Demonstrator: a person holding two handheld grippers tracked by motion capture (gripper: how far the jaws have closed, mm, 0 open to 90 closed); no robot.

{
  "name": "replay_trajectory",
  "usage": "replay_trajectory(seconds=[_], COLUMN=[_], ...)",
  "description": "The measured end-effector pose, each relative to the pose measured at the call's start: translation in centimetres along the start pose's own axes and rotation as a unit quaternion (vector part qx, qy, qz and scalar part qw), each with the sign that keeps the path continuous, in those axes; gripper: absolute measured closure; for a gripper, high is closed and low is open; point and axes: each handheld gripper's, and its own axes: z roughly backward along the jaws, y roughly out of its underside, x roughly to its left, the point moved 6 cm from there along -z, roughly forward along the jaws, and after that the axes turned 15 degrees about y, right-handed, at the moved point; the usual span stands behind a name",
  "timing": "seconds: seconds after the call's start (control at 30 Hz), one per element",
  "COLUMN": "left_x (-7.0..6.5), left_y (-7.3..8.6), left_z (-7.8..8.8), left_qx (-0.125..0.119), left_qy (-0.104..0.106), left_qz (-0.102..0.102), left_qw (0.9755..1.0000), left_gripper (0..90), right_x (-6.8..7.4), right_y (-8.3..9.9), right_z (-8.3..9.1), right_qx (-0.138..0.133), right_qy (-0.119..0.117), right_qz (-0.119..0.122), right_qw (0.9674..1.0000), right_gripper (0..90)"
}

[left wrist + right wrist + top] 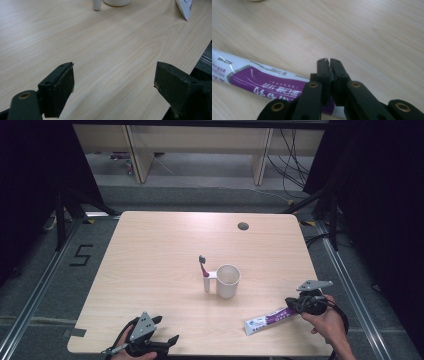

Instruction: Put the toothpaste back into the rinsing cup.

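Observation:
A white and purple toothpaste tube (270,319) lies flat on the wooden table (165,245) near the front right. My right gripper (291,303) sits at the tube's right end. In the right gripper view its jaws (329,61) stand together with no visible gap between the pads, and the tube (262,82) runs underneath them. At the table's front edge, my left gripper (166,329) is wide open over bare wood (113,80). A white cup (228,281) stands mid-table. Beside it, a white holder (207,282) carries an upright pink toothbrush (203,266).
A round grey cable port (243,226) sits near the table's far edge. The left gripper view shows the base of the cup (116,2), the holder (96,5) and the tube's end (185,7) farther off. Grey floor surrounds the table.

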Motion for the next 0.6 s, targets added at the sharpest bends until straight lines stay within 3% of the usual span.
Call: replay_trajectory(seconds=[0.03, 0.07, 0.1, 0.13, 0.17, 0.2, 0.23, 0.27, 0.37, 0.5, 0.6], left_x=[0.1, 0.1, 0.1, 0.1, 0.1, 0.2, 0.2, 0.2, 0.3, 0.3, 0.4], left_y=[0.0, 0.0, 0.0, 0.1, 0.0, 0.0, 0.0, 0.0, 0.0, 0.1, 0.1], left_z=[0.0, 0.0, 0.1, 0.1, 0.1, 0.2, 0.2, 0.1, 0.3, 0.3, 0.2], left_qx=[0.001, 0.002, 0.003, 0.000, -0.001, 0.005, -0.001, -0.003, 0.003, 0.004, 0.002], left_qy=[-0.001, -0.002, -0.003, -0.002, -0.002, -0.005, -0.004, -0.003, -0.003, -0.005, -0.008], left_qz=[0.000, 0.002, 0.002, 0.000, 0.000, -0.001, 0.001, 0.003, -0.001, 0.000, 0.005], left_qw=[1.0000, 1.0000, 1.0000, 1.0000, 1.0000, 1.0000, 1.0000, 1.0000, 1.0000, 1.0000, 1.0000], left_gripper=[15.8, 15.8, 15.8, 15.9, 15.9, 15.9, 15.9, 15.9, 15.9, 16.1, 16.2], right_x=[-0.3, -0.1, 0.3, 0.5, 0.5, 0.5, 0.8, 1.0, 1.4, 1.9, 2.5], right_y=[-0.1, -0.5, -0.5, -0.5, -0.8, -1.0, -1.1, -1.0, -0.8, -0.4, -0.1], right_z=[0.5, 0.4, 0.8, 1.3, 1.3, 1.3, 1.5, 1.6, 1.8, 1.8, 1.9], right_qx=[0.011, -0.015, -0.008, 0.008, -0.012, -0.026, -0.029, -0.028, -0.011, -0.004, 0.017], right_qy=[-0.001, 0.000, -0.003, -0.006, -0.003, -0.003, -0.004, -0.006, -0.003, -0.001, -0.001], right_qz=[0.027, 0.026, 0.026, 0.046, 0.086, 0.111, 0.120, 0.153, 0.174, 0.227, 0.250], right_qw=[0.9996, 0.9996, 0.9996, 0.9989, 0.9962, 0.9935, 0.9923, 0.9878, 0.9847, 0.9738, 0.9680], right_gripper=[84.2, 81.9, 78.5, 75.1, 70.7, 66.9, 63.4, 59.9, 52.2, 46.1, 43.5])
